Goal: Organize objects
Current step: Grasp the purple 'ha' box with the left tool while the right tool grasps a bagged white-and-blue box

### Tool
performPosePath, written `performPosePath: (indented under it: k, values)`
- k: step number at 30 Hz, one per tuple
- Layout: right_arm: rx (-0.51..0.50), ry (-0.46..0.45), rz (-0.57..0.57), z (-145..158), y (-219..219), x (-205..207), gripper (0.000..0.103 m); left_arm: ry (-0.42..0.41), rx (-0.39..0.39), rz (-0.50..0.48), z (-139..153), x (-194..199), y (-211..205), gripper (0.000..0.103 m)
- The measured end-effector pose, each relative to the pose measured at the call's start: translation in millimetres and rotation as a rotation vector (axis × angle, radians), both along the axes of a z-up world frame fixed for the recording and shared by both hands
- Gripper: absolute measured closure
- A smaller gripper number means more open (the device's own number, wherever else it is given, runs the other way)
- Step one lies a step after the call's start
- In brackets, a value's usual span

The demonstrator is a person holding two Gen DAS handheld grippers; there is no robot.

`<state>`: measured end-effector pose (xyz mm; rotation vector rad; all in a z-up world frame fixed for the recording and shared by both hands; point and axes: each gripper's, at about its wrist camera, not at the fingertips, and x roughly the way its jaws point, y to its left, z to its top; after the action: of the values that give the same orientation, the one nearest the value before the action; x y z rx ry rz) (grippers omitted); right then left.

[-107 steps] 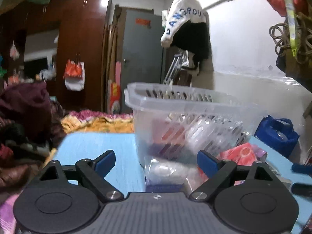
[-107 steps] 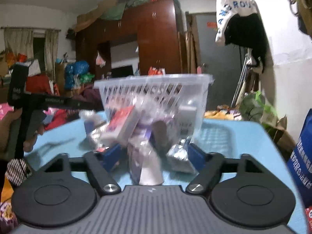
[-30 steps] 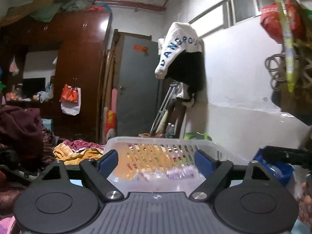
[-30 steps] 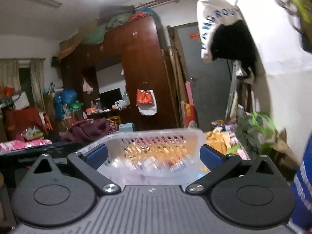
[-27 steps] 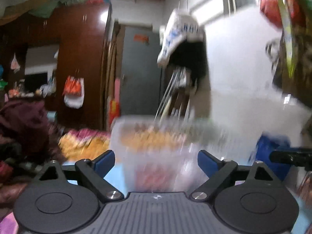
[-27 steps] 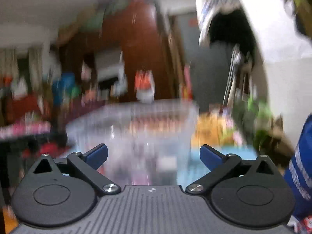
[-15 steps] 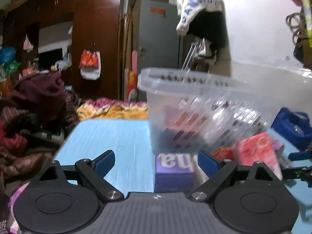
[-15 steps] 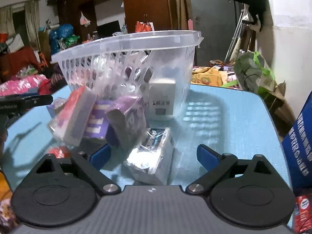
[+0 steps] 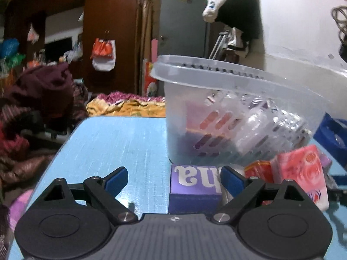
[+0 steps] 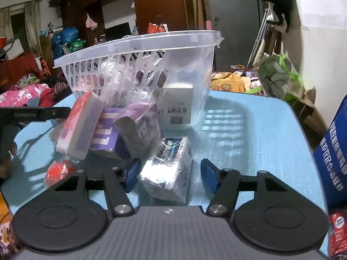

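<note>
We are picking up loose packs beside the basket (image 10: 138, 49) on the blue surface (image 10: 249, 134). Our right gripper (image 10: 170, 174) – jaws just closing, not yet gripping – straddles the wrapped pack (image 10: 167, 166); next, squeeze and lift. Left gripper (image 9: 174, 178) gapes by the purple box (image 9: 195, 184).

Basket (image 10: 138, 49) tilted on the table (image 10: 249, 130), propped on packets spilled before it. In the right wrist view, a wrapped box (image 10: 167, 166) lies foremost; behind it a leaning carton (image 10: 138, 127), a soap packet (image 10: 81, 125) at left.
</note>
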<state>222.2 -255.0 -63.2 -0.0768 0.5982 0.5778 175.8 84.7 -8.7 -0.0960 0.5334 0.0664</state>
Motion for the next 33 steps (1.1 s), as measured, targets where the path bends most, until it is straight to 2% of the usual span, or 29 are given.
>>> performPosePath:
  k: [5, 9, 11, 15, 16, 19, 25, 31, 33]
  values:
    - [0.015, -0.01, -0.004, -0.2, -3.1, -1.8, 0.053, -0.008, -0.026, 0.01, -0.6, -4.5, 5.8, 0.009]
    - [0.04, -0.001, 0.001, -0.5, -7.4, -0.8, 0.052, -0.01, -0.046, 0.03, -1.1, -8.4, 10.6, 0.009]
    - [0.045, -0.002, 0.003, -0.2, -7.9, -1.0, 0.053, -0.01, -0.027, 0.048, -1.2, -7.0, 7.9, 0.009]
    - [0.041, -0.008, 0.005, -0.1, -7.2, -2.3, 0.053, 0.05, 0.002, 0.022, -4.0, 5.5, -1.4, 0.012]
    - [0.041, -0.011, 0.005, 0.0, -7.2, -2.9, 0.053, 0.053, 0.002, 0.023, -4.0, 6.1, -1.5, 0.014]
    - [0.054, -0.031, -0.002, 0.8, -9.4, -5.7, 0.053, 0.055, -0.023, -0.003, -4.3, 5.3, 0.3, 0.052]
    - [0.114, -0.085, -0.01, 3.3, -18.2, -13.9, 0.054, -0.085, -0.094, -0.034, 2.2, -17.3, 9.0, 0.053]
    - [0.171, -0.229, -0.015, 6.6, -25.7, -34.4, 0.054, -0.166, -0.212, -0.076, -0.5, -25.7, 23.5, 0.052]
    - [0.175, -0.253, -0.024, 7.8, -25.3, -37.6, 0.054, -0.192, -0.223, -0.097, -0.1, -30.1, 24.1, 0.053]
